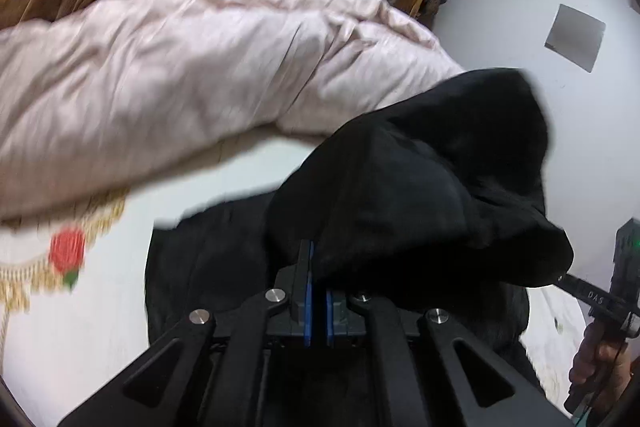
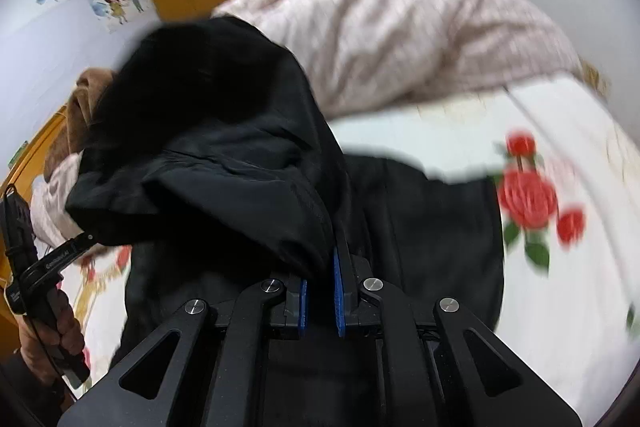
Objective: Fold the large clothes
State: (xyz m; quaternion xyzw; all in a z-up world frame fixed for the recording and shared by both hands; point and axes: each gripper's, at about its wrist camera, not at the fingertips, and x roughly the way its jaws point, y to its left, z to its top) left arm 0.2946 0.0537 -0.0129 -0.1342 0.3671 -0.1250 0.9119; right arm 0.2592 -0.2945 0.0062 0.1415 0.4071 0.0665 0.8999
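Both grippers pinch one black garment [image 1: 420,187] so a fold can be carried over. My left gripper [image 1: 316,267] is clamped on an edge at 6 o'clock in its view; my right gripper [image 2: 332,267] likewise. The lifted part bulges toward 12 o'clock; the rest lies flat on the bedsheet [image 2: 560,327]. A pink quilt [image 1: 160,67] lies beyond, clear of the fold.

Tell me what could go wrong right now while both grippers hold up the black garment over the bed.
The left gripper and right gripper each pinch only an edge of the black garment, so the cloth might slip out mid-fold. The lifted part hangs bunched, so the fold may land crooked on the lower half. The pink quilt lies close behind and could get caught under the landing cloth.
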